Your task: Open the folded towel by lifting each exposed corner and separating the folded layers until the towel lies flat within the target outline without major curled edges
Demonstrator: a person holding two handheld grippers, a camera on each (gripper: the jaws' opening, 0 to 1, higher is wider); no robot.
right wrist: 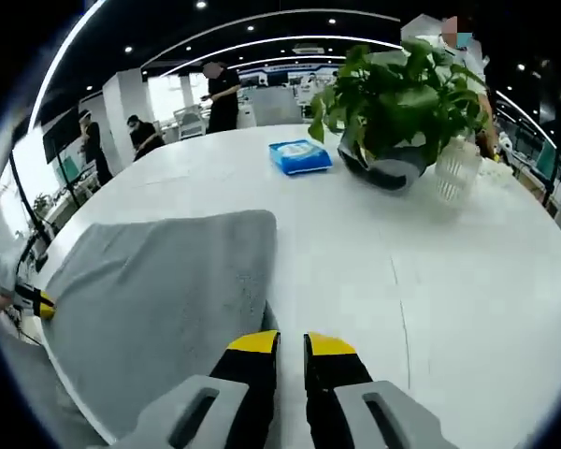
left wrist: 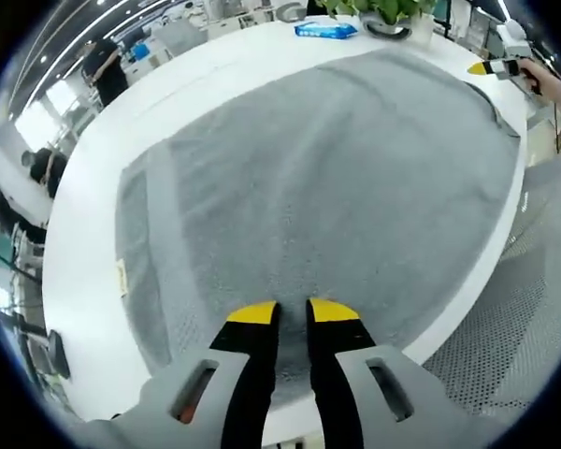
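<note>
Now the white table (left wrist: 93, 234) takes up most of the scene, curving away under both cameras. Across it spreads the grey towel (left wrist: 327, 187), wide and largely smooth in the left gripper view, reaching close to the table's near edge; a small fold or ridge shows along its far right side. From the right gripper view the same towel (right wrist: 159, 290) lies to the left, one edge running straight toward the camera and its corner sitting just by the jaws.

Next in size, the potted green plant (right wrist: 393, 94) stands on the far part of the table, with a clear ribbed glass vase (right wrist: 458, 170) just beside it. A blue packet (right wrist: 300, 155) lies flat nearby, well apart from the towel.

People stand in the background beyond the table.

Down to the tools: the left gripper (left wrist: 293, 313) sits low over the towel's near portion, yellow tips close together with a narrow gap and nothing caught between them. The right gripper (right wrist: 292, 344) rests at the towel's edge, jaws likewise nearly closed, and I can't tell whether they pinch any cloth.
</note>
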